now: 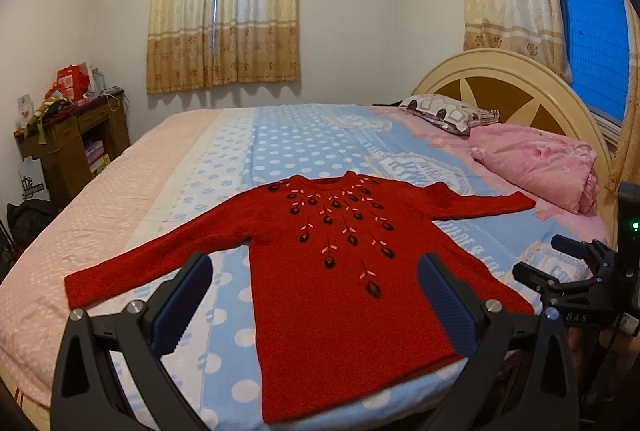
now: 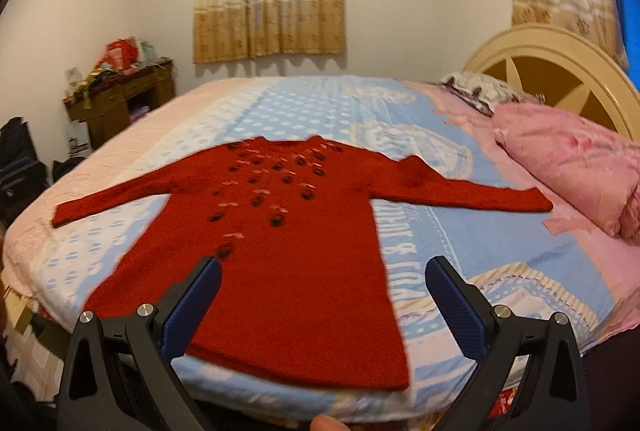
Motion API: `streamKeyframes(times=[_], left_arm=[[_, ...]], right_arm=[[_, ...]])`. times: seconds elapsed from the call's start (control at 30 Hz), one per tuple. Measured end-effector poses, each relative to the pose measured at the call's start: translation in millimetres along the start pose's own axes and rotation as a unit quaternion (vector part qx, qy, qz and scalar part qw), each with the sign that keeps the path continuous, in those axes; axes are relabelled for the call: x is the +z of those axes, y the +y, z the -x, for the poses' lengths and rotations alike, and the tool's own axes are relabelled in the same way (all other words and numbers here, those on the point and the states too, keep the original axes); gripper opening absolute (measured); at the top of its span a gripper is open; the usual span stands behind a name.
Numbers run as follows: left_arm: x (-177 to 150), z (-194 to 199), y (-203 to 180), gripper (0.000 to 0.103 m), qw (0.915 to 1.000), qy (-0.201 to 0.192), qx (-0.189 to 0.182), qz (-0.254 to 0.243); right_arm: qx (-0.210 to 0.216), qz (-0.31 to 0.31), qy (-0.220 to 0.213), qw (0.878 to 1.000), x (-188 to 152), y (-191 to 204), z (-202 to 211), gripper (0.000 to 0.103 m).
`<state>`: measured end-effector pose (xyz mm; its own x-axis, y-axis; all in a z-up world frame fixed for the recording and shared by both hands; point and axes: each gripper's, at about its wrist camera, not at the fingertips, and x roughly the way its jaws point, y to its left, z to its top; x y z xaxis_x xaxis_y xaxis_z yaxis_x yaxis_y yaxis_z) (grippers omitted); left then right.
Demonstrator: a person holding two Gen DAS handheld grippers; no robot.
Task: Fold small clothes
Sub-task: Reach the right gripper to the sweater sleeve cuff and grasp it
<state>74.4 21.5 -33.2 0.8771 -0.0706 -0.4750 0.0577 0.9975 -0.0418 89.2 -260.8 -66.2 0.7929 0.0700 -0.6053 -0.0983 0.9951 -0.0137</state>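
A red sweater [image 1: 340, 291] lies flat on the bed [image 1: 280, 135], front up, both sleeves spread out to the sides and its hem toward the near edge of the mattress. Dark flower-like motifs with pale pink stitches fan down from the neckline. It rests on a blue sheet with white dots [image 1: 256, 167], with a folded pink quilt [image 1: 540, 167] and a patterned pillow [image 1: 448, 111] well apart from it, by the cream headboard [image 1: 520, 71].

The left gripper [image 1: 316, 295] hovers above the sweater's lower part with its jaws released and spread wide, nothing between them. The right gripper [image 2: 322, 295] hangs over the hem likewise, jaws parted and empty (this view is somewhat blurred). A wooden desk [image 1: 76, 139] piled with bags and boxes stands against the far left wall, beyond the bed.
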Motion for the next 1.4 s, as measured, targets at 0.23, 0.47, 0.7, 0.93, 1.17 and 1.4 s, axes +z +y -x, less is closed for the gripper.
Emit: streamKeyframes(times=[0.23,0.47,0.7,0.93,1.17,1.4], left_arm=[[10.2,-52.0,3.6,0.103,0.9996,0.025,0.001,-0.014],[17.5,-104.8,3.4,0.103,0.9985,0.047,0.012,-0.024],[17.8,-154.3,8.8,0.103,0.9974,0.062,0.026,-0.027],[20.9,-196.7,15.7,0.103,0.9948,0.085,0.044,-0.037],[22.8,-228.6,30.0,0.103,0.9922,0.102,0.067,-0.025],[10.8,-243.1,33.3,0.103,0.9898,0.129,0.059,-0.014]], right_arm=[[-0.023,-0.035,0.034,0.999,9.9,-50.1,-60.1,0.102],[-0.049,-0.106,0.053,0.992,27.4,-120.6,-98.7,0.102],[-0.089,-0.217,0.071,0.97,40.5,-224.2,-132.5,0.095],[-0.128,-0.286,0.085,0.946,46.6,-302.8,-151.4,0.083],[-0.18,-0.336,0.126,0.916,44.2,-367.1,-189.3,0.067],[-0.205,-0.347,0.12,0.907,55.3,-397.8,-213.0,0.057]])
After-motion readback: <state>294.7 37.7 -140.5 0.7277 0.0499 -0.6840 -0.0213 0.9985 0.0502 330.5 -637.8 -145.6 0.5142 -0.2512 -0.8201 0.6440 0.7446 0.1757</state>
